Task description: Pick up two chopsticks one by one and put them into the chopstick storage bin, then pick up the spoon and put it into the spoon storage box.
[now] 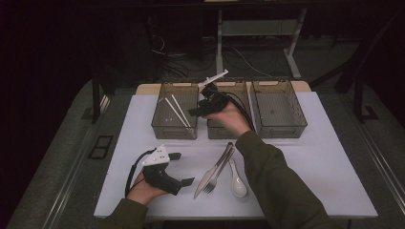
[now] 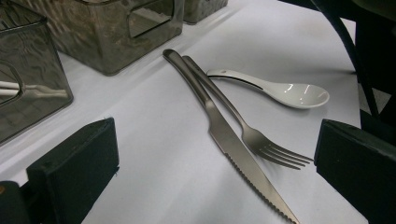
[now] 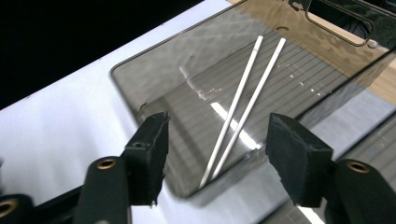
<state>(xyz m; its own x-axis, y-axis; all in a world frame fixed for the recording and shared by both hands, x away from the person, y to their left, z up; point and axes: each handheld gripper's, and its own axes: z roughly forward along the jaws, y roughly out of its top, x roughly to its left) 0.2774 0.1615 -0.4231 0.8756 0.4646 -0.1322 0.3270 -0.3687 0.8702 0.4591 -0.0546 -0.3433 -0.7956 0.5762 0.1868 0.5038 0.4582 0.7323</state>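
On a white table top (image 1: 310, 167) stand three clear plastic bins in one row at the far side. The left bin (image 1: 157, 121) has two white chopsticks (image 1: 175, 111) lying inside it. The right gripper (image 1: 198, 110) is held above the gap between the left bin and the middle bin (image 1: 224, 131), with its jaws apart and nothing between them. The right bin (image 1: 279, 130) stands beside. Near the front lie a knife (image 1: 210, 172), a fork (image 1: 218, 171) and a white spoon (image 1: 237, 182) close together. The left gripper (image 1: 184, 168) rests on the table left of the knife, with its jaws wide apart.
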